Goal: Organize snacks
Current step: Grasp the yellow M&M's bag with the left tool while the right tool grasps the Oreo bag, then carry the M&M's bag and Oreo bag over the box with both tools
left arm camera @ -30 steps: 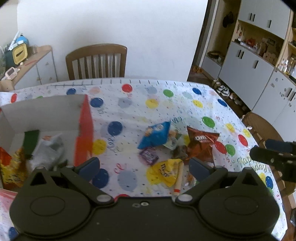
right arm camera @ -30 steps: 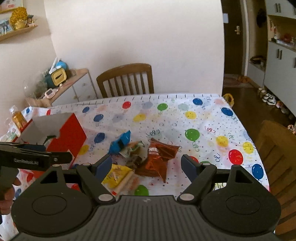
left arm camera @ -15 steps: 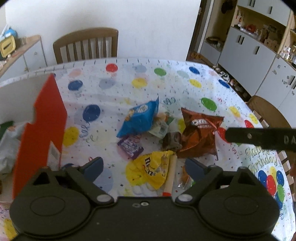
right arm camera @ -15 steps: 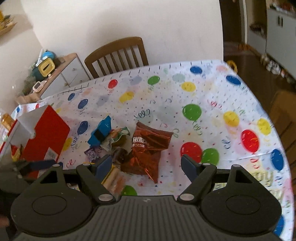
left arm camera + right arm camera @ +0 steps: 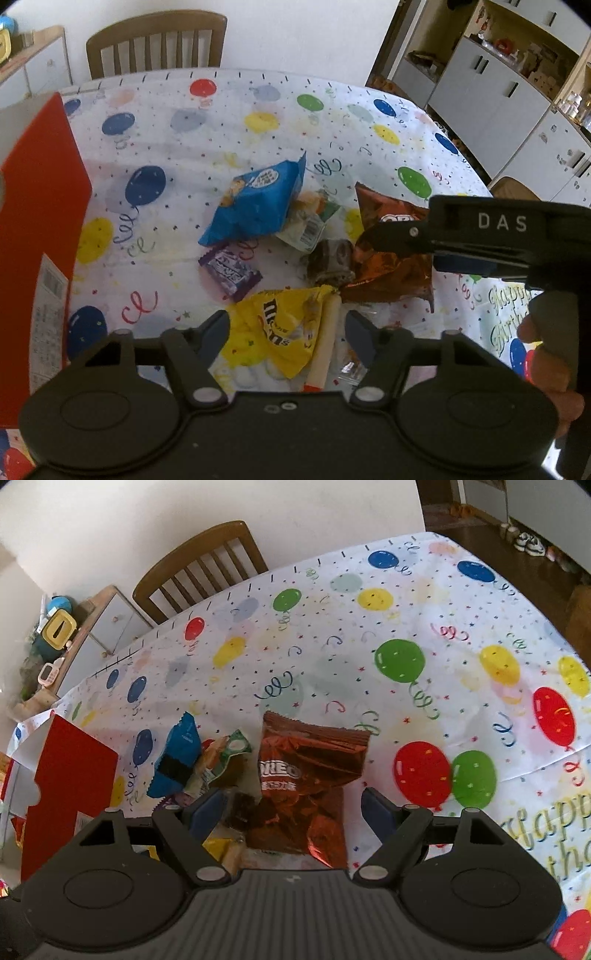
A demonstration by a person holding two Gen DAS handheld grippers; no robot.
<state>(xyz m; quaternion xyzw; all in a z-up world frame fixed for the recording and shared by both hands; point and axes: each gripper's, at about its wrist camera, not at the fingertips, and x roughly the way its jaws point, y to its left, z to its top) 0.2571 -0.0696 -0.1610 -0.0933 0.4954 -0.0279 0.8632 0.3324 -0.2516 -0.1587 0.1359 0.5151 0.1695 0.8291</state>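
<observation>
A heap of snacks lies on the balloon tablecloth [image 5: 229, 122]. It holds a yellow candy bag [image 5: 280, 328], a blue cookie bag [image 5: 258, 203], a purple bar [image 5: 229, 271], a dark round cake pack [image 5: 330, 262] and a brown Oreo bag [image 5: 303, 775]. My left gripper [image 5: 286, 334] is open, its fingers straddling the yellow candy bag just above it. My right gripper [image 5: 293, 810] is open over the near end of the Oreo bag [image 5: 391, 266]. In the left wrist view the right gripper [image 5: 391, 238] reaches in from the right over that bag.
A red-and-white cardboard box [image 5: 37, 206] stands at the left, seen also in the right wrist view as the box [image 5: 70, 775]. A wooden chair [image 5: 155, 44] stands behind the table. A long wrapped stick [image 5: 325, 343] lies beside the candy bag. White cabinets [image 5: 498, 85] line the right wall.
Both grippers have moved forward and down toward the snack heap. The right gripper now hangs over the Oreo bag, the left over the yellow candy bag. Both stay open.
</observation>
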